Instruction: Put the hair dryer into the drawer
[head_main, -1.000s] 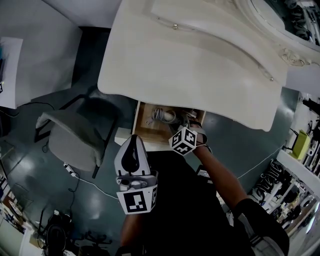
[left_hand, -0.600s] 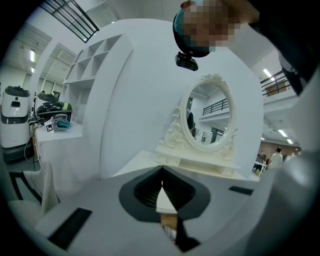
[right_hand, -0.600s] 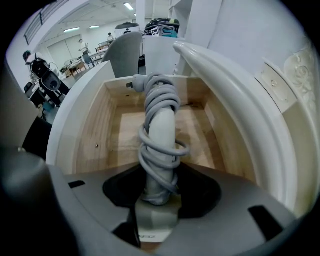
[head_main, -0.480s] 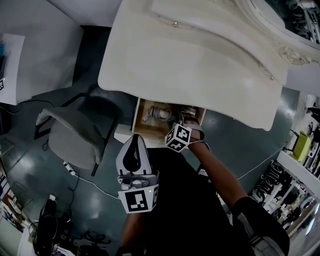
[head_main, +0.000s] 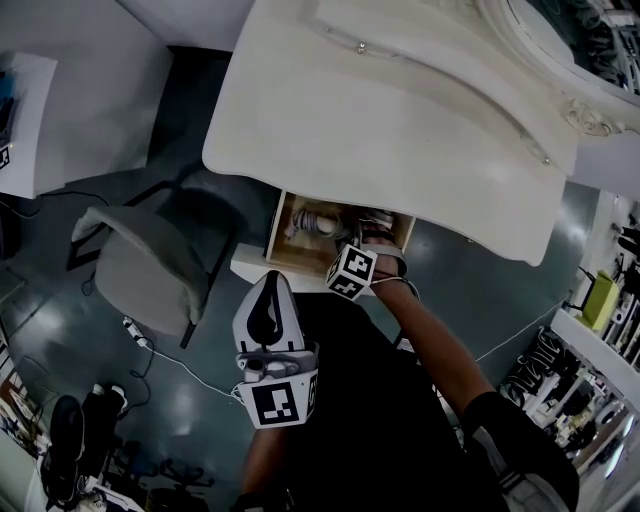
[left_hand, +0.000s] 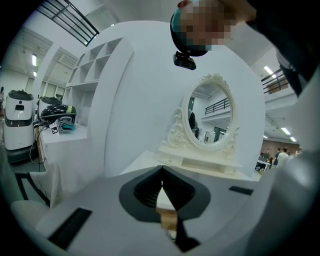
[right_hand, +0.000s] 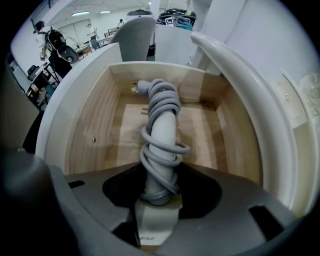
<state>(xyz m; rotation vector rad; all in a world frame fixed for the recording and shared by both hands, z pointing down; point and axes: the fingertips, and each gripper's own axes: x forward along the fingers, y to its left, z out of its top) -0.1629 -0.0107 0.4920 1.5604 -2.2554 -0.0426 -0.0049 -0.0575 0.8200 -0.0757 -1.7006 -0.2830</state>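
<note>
The hair dryer (right_hand: 162, 130) is pale grey, its grey cord wound round the handle. It hangs handle-down inside the open wooden drawer (right_hand: 97, 135). My right gripper (right_hand: 157, 200) points steeply down over the drawer and is shut on the dryer's body. In the head view the drawer (head_main: 283, 228) sticks out under the cream dressing table (head_main: 400, 130), with the dryer (head_main: 318, 222) inside and the right gripper (head_main: 368, 245) above it. My left gripper (head_main: 270, 280) hovers near my body, left of the drawer. It is shut with nothing in it, its tips meeting (left_hand: 161, 169).
A grey chair (head_main: 150, 270) stands to the left of the drawer on the dark floor. An oval mirror (left_hand: 210, 115) in an ornate frame sits at the back of the table top. A white cable (head_main: 160, 355) runs across the floor. Shelves line the right edge (head_main: 600, 300).
My right gripper has rolled a little and edged left over the drawer, still holding the dryer. The left gripper has stayed where it was.
</note>
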